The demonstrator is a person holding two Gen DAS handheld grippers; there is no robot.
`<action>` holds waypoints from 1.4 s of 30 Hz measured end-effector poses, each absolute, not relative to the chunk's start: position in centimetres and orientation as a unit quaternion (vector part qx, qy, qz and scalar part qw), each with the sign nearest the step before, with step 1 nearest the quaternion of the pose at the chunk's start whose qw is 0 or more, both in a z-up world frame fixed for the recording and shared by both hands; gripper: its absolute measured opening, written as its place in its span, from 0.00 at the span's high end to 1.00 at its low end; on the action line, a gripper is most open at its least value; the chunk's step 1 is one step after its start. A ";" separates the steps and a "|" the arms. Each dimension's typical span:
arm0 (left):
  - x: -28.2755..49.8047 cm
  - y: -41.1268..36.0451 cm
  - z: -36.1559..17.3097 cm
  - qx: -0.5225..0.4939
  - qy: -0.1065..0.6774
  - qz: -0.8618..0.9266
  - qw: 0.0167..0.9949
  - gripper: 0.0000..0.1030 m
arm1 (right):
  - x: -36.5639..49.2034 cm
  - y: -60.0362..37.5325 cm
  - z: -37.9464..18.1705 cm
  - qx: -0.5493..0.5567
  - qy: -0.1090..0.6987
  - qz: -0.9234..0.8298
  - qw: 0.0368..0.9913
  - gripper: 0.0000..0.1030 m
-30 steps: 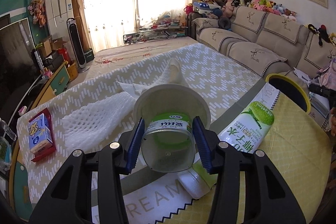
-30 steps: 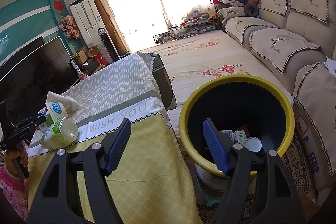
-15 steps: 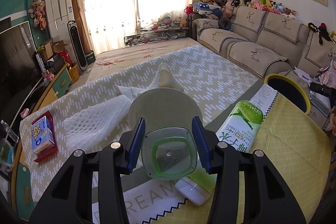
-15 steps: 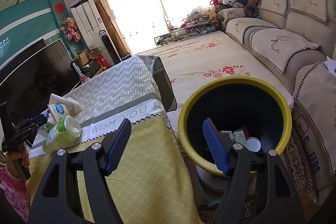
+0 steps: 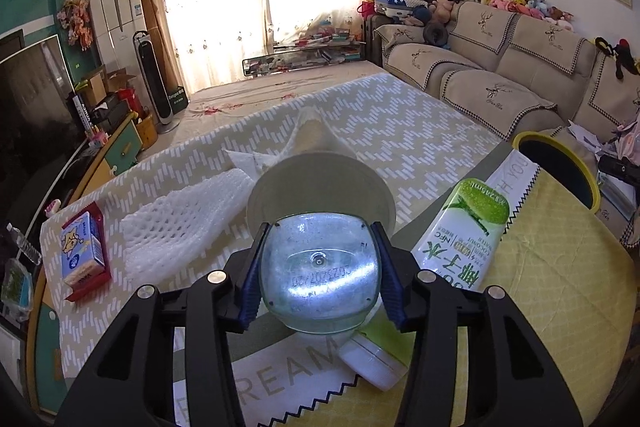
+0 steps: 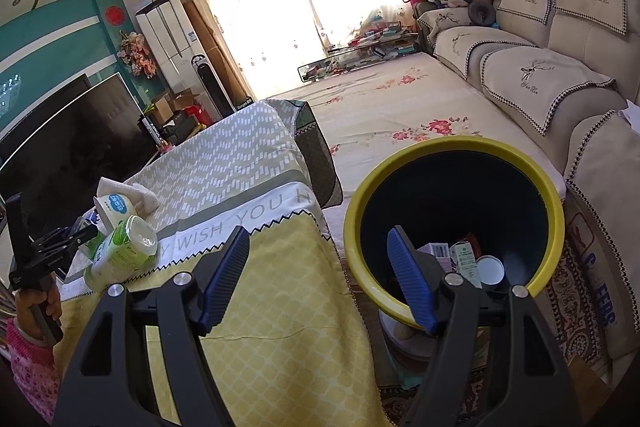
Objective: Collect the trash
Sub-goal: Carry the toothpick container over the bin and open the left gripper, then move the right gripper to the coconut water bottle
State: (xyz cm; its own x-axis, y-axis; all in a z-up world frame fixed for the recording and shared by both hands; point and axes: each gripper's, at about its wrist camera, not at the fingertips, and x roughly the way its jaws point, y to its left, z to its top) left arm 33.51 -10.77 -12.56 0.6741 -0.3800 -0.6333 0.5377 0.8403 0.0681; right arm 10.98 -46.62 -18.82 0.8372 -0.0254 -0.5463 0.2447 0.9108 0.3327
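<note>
Both blue pads of your left gripper [image 5: 319,273] pressed the sides of the plastic cup [image 5: 319,269], which lay tipped with its clear base toward the lens and its wide rim pointing away over the table [image 5: 420,131]. You had a coconut-water bottle [image 5: 452,259] lying just right of the fingers. Your right gripper [image 6: 318,279] stood wide apart and held nothing, hovering over the yellow-rimmed bin [image 6: 548,195] beside the table.
</note>
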 end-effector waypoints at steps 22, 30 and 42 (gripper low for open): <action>24.2 -37.6 -6.0 0.166 0.295 -0.447 0.828 0.53 | 1.6 -57.5 -17.6 0.220 0.206 -0.199 0.933 0.32; 25.1 -48.3 -9.8 0.172 0.324 -0.474 0.800 0.53 | -1.5 -61.8 -19.3 0.254 0.202 -0.232 0.917 0.32; 26.3 -46.9 -9.1 0.129 0.288 -0.452 0.834 0.20 | -0.7 -62.0 -20.3 0.259 0.214 -0.222 0.915 0.32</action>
State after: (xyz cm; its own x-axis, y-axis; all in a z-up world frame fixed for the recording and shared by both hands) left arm 26.30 -46.90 -9.14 0.4255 -0.6804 -0.5967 0.8288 0.5577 -0.0449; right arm -0.67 -62.02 -20.33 0.8100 -0.2956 -0.5065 0.5173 0.7669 0.3798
